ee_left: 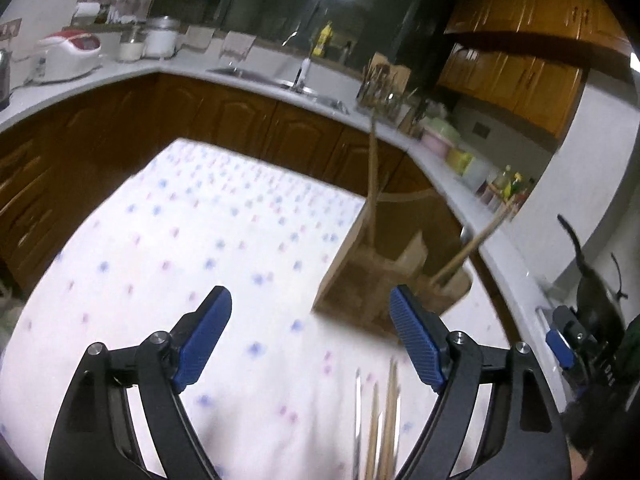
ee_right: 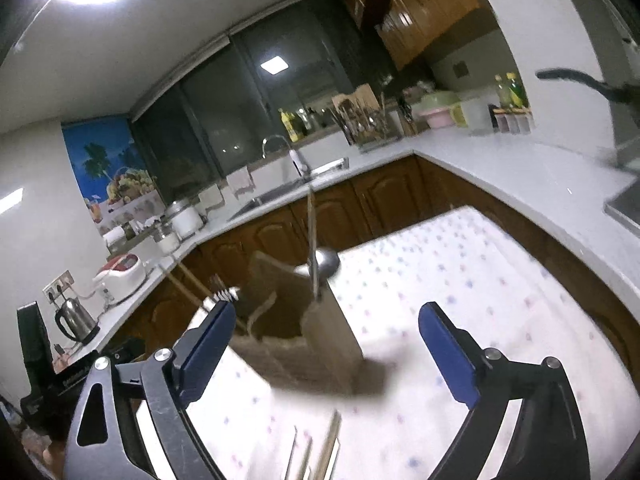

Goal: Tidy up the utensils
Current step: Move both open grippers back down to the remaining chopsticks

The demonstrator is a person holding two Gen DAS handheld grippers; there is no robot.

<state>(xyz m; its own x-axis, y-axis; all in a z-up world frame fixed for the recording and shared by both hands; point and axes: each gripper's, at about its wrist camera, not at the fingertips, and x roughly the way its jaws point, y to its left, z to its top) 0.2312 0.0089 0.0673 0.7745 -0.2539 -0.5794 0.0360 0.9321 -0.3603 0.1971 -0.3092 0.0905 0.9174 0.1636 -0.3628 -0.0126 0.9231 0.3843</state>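
**Mia:** On the table with the dotted cloth (ee_left: 192, 216), what do you see?

**Ben:** A brown wooden holder (ee_left: 372, 276) for spoons and sticks. From the left camera it sits at about 2 o'clock from the left gripper (ee_left: 310, 340). Long wooden handles (ee_left: 374, 184) stick up out of it.

**Mia:** Are the left tongs holding something?

**Ben:** No. The blue pads (ee_left: 204, 340) are far apart. Only cloth shows between them.

**Mia:** And the right gripper (ee_right: 328, 344)?

**Ben:** Wide open too, with nothing held. The holder (ee_right: 320, 332) is just past its tips, at 12 o'clock. A shiny metal spoon (ee_right: 326, 262) pokes out of the top, and a thin stick (ee_right: 311, 236) stands beside it.

**Mia:** What is down low, at 6 o'clock?

**Ben:** Some chopsticks (ee_left: 380, 424) lie flat on the cloth, close to the camera. They show in the right camera too (ee_right: 320, 452). They are blurry, so I cannot count them.

**Mia:** Can one gripper see the other?

**Ben:** Yes. The left camera shows the right one at 3 o'clock, at the edge.

**Mia:** What is behind the table?

**Ben:** A white counter (ee_right: 500, 168) and a sink (ee_right: 276, 196).
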